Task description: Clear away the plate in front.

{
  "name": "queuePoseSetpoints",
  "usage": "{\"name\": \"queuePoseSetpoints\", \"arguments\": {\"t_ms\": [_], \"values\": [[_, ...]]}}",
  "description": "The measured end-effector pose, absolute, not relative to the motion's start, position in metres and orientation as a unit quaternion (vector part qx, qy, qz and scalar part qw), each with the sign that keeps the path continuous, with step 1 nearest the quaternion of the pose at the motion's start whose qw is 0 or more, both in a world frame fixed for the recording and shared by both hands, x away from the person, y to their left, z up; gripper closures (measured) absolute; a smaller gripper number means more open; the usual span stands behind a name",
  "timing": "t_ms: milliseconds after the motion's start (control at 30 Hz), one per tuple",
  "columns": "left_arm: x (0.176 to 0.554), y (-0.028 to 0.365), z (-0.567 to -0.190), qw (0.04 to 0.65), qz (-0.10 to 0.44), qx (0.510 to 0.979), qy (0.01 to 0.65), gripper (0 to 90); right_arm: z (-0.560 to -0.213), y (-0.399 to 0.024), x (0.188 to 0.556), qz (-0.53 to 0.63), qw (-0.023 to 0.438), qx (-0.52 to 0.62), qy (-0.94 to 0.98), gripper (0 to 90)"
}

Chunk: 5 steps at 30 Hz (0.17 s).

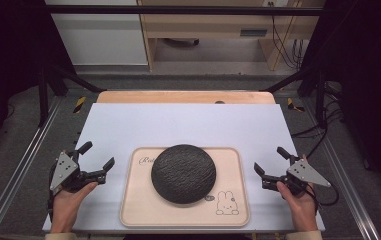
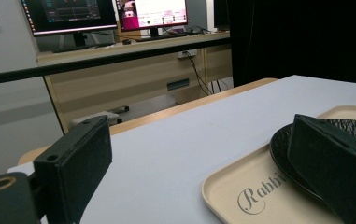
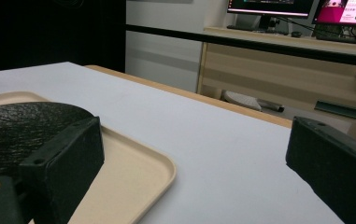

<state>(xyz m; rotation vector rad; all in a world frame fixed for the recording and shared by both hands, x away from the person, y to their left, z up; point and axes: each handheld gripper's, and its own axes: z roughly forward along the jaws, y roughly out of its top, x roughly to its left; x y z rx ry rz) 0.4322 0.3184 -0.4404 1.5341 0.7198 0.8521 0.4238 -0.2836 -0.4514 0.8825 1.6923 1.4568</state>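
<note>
High view: a beige tray [image 1: 133, 210] sits near the front edge of the white surface [image 1: 188, 125], with a black plate [image 1: 183, 173] lying upside down, dome up, on the tray's middle. A rabbit drawing [image 1: 226, 204] is printed at the tray's front right corner, script lettering at its back left. The left hand-held gripper [image 1: 97, 156] is held by a hand [image 1: 70, 200] just left of the tray, jaws spread wide, nothing between them, not touching the tray. The right hand-held gripper [image 1: 270, 160] is held by the other hand [image 1: 298, 200] just right of the tray, jaws also wide apart and empty, clear of the tray. Left gripper view: 2 black jaws rise from the bottom, far apart, gripping nothing; between them lie the surface [image 2: 175, 140], the tray [image 2: 222, 186] corner with the word starting "Rabbi", and the plate [image 2: 283, 140] edge, partly hidden behind the right-hand jaw. Monitors [image 2: 110, 14] stand on a desk in the background. Right gripper view: jaws again wide open and empty; the plate [image 3: 21, 121] sits on the tray [image 3: 138, 172] at left, partly behind the left-hand jaw, bare surface [image 3: 213, 140] between the jaws, monitors [image 3: 306, 9] beyond.
</note>
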Motion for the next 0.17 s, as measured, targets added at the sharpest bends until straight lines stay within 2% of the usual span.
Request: {"name": "queuePoseSetpoints", "arguments": {"t_ms": [167], "values": [[0.4283,0.3129,-0.4436,0.583,0.366,0.662,0.296,5.2,-0.4542,-0.2855,0.4183,0.567,0.362,0.346,0.654,4.5]]}}
